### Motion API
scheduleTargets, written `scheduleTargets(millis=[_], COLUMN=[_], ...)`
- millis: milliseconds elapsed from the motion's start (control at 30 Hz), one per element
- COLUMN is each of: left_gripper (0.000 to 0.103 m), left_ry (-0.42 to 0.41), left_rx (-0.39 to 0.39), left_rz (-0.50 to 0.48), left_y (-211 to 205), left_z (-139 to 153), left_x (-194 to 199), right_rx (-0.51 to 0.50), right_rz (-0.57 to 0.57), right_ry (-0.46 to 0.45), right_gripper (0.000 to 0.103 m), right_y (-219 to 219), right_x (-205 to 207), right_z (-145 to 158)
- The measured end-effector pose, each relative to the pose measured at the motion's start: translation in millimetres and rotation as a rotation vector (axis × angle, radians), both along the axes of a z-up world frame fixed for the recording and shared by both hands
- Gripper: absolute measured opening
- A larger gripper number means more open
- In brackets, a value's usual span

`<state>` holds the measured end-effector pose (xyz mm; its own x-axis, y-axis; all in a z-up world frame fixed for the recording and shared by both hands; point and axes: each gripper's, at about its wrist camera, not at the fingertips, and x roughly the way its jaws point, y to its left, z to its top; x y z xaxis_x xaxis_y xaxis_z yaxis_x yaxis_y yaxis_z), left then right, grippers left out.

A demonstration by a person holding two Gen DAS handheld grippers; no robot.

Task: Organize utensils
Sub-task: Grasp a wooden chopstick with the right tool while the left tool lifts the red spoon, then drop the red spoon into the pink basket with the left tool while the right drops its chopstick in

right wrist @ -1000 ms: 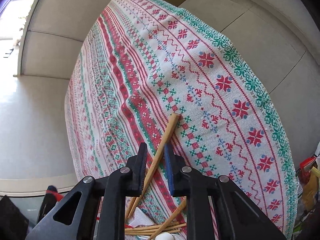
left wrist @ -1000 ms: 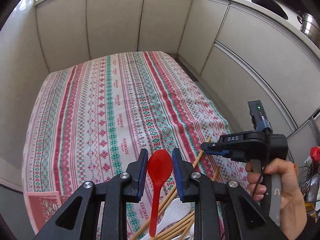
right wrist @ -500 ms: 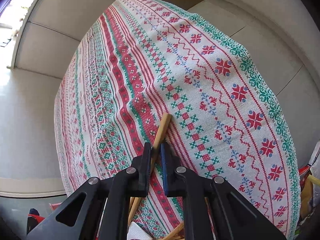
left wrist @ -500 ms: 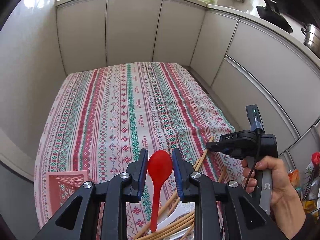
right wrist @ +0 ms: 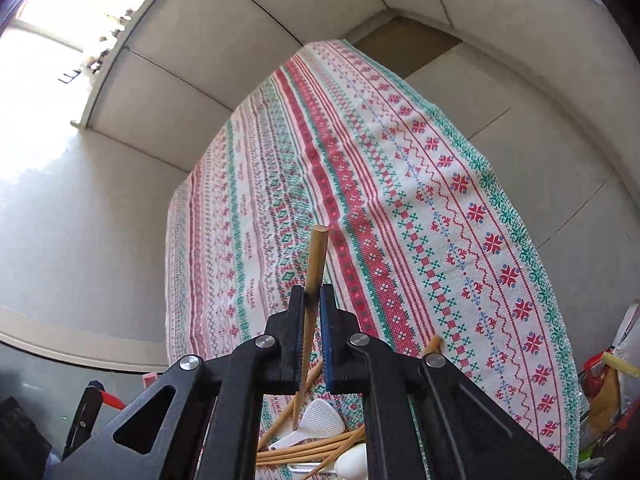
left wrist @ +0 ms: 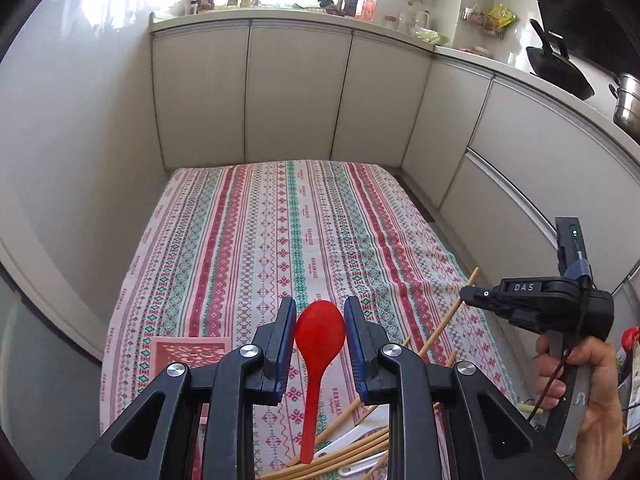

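Note:
My left gripper [left wrist: 320, 330] is shut on a red plastic spoon [left wrist: 319, 338], bowl forward, held above the patterned tablecloth [left wrist: 280, 240]. My right gripper [right wrist: 311, 298] is shut on one wooden chopstick [right wrist: 316, 256] and holds it lifted off the cloth; it shows in the left wrist view [left wrist: 466, 294] with the chopstick [left wrist: 448, 316] slanting down. A pile of wooden chopsticks [left wrist: 352, 444] and white spoons [right wrist: 320, 416] lies on the cloth near both grippers.
A pink perforated basket [left wrist: 188, 350] sits on the cloth at the near left. White cabinets [left wrist: 300, 96] wall the table at the back and right. A wok [left wrist: 558, 66] and a steel pot [left wrist: 628, 104] stand on the right counter.
My right gripper closed on the chopstick and lifted it off the cloth. My left gripper rose and tilted up with the red spoon, bringing the pink basket and countertop into view.

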<state>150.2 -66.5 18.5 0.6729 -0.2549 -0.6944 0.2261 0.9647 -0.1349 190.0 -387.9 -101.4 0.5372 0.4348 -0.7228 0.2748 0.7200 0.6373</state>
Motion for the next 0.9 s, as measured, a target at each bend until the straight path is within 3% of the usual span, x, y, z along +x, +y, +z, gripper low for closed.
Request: scheduleTargets(millis=[333, 667, 900], left_gripper=[0.025, 0.025, 0.025], left_ry=[-0.066, -0.186, -0.292], left_rx=[-0.029, -0.114, -0.142], left_rz=[0.056, 0.154, 0.245], left_y=[35.1, 85.5, 113.2], left_z=[21.1, 53.9, 60.7], left_x=[-21.2, -38.4, -38.7], right_rx=[-0.125, -0.123, -0.093], right_rz=[0.045, 0.086, 0.105], right_ry=[-0.187, -0.333, -0.431], right_gripper=[0.007, 0.006, 0.006], right_y=[25.5, 53.9, 77.5], right_x=[-43.9, -64.3, -68.0], right_z=[69.9, 115.2, 139.9])
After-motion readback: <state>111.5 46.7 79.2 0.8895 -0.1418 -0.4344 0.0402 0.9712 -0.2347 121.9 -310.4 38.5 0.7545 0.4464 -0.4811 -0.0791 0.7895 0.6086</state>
